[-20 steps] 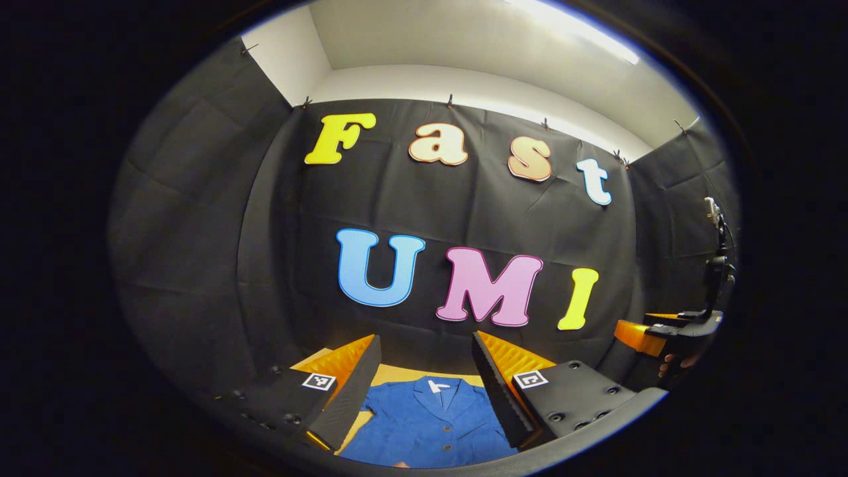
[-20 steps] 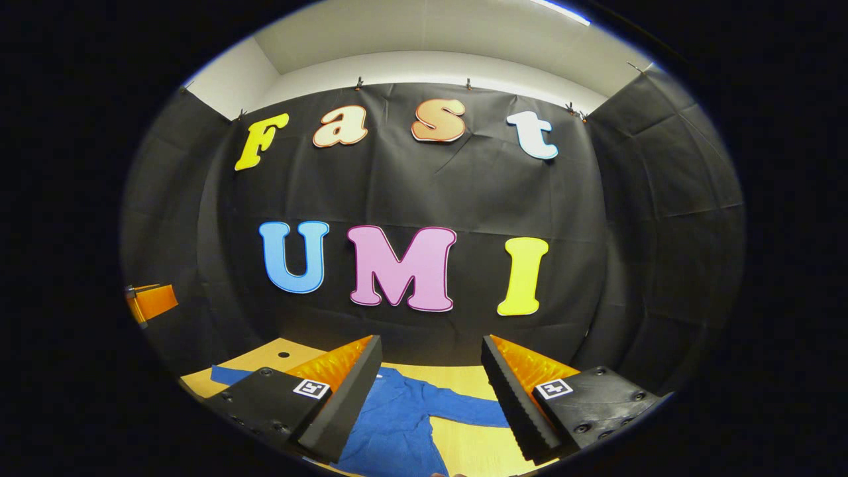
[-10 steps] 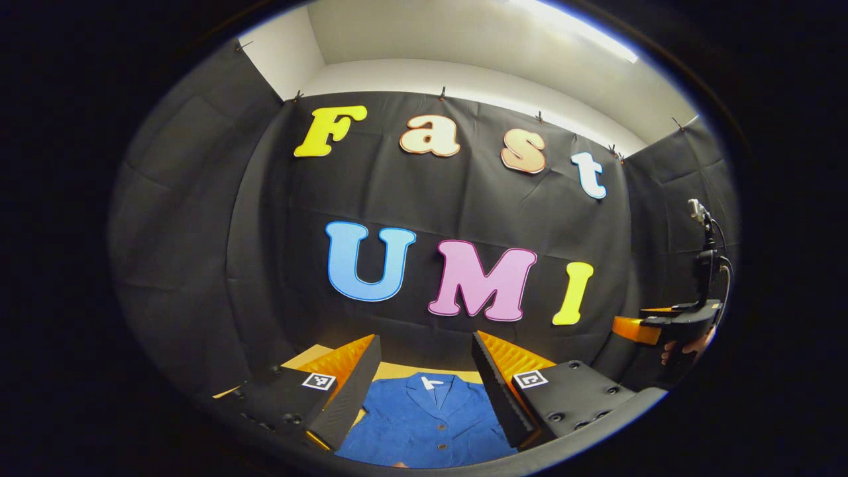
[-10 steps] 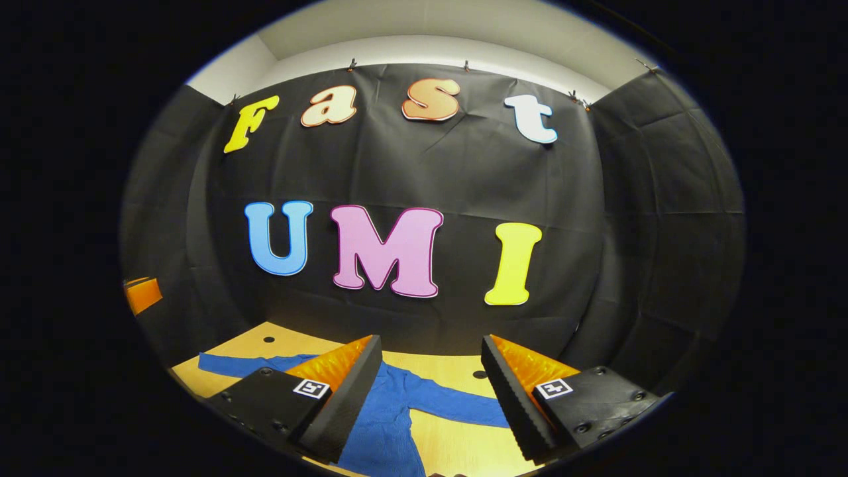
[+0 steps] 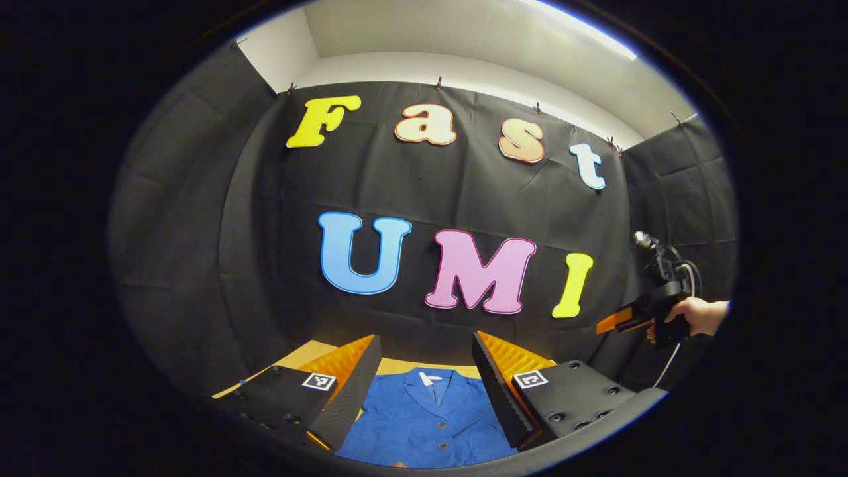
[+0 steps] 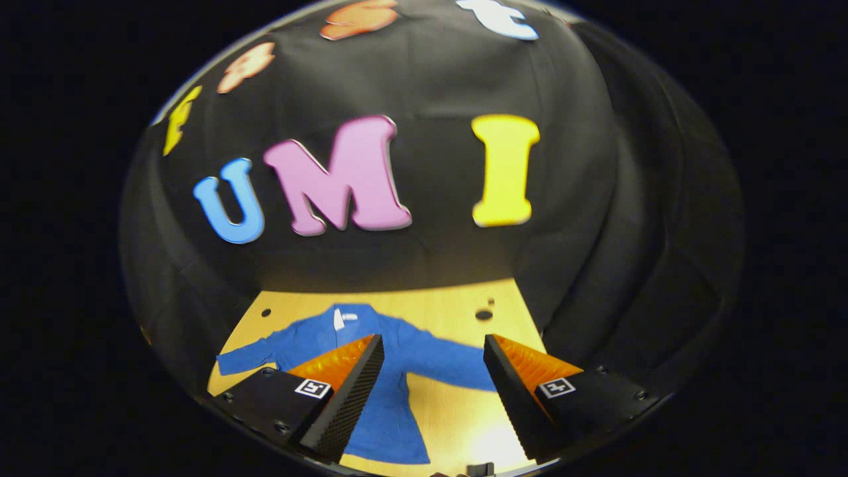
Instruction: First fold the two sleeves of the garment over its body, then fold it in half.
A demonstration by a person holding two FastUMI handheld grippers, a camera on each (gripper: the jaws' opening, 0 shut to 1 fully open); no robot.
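Note:
A blue button-front garment (image 6: 391, 377) lies flat on the wooden table (image 6: 450, 305), collar toward the back wall and both sleeves spread out to the sides. In the right gripper view my right gripper (image 6: 434, 387) hangs open above the garment's right side and sleeve, touching nothing. In the left gripper view the garment's collar and chest (image 5: 427, 417) lie between the fingers of my left gripper (image 5: 424, 391), which is open and above the cloth. The right gripper (image 5: 626, 321) also appears at the far right of that view, held by a hand (image 5: 699, 315).
The black cloth wall stands close behind the table's far edge. Small round holes (image 6: 483, 315) mark the tabletop near the back. Bare wood lies right of the garment's body, under the right sleeve.
The right gripper has tilted down sharply and risen, so the whole garment and table now show. The left gripper has barely shifted. Both stayed open.

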